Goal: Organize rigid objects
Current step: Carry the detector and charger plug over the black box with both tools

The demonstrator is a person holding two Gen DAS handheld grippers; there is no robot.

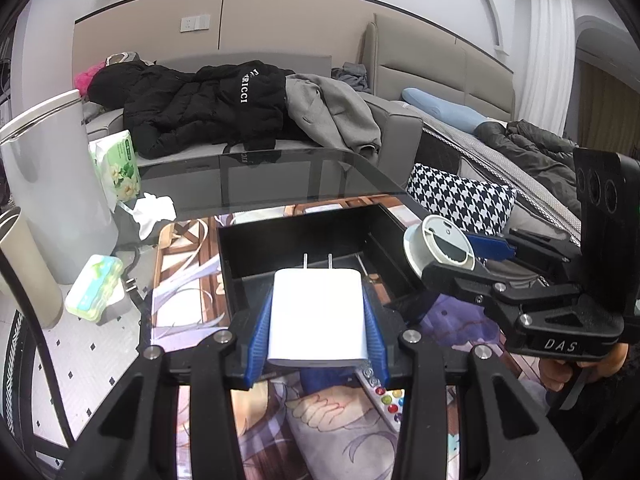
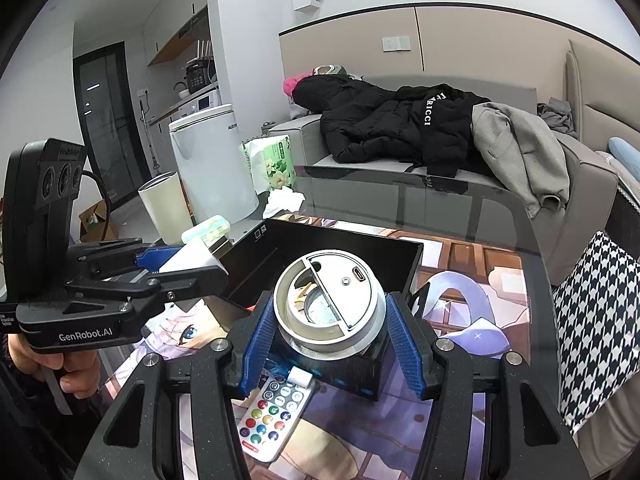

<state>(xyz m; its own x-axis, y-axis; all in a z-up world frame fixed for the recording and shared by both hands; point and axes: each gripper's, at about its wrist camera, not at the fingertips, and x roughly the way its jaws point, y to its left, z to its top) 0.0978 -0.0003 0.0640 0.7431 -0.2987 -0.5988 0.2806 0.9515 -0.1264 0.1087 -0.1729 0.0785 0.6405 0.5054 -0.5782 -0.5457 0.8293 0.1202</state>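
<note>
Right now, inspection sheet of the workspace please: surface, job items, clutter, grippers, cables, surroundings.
Surface: glass table over a printed mat.
Job's things: black box open; white charger and round ashtray both held above it; remote on the mat.
Clutter: tissue pack, crumpled tissue, green packet, cup.
Grippers: left gripper shut on charger; right gripper shut on ashtray.
Cables: black cable beside the packet.
Surroundings: sofa with coats, white appliance.
</note>
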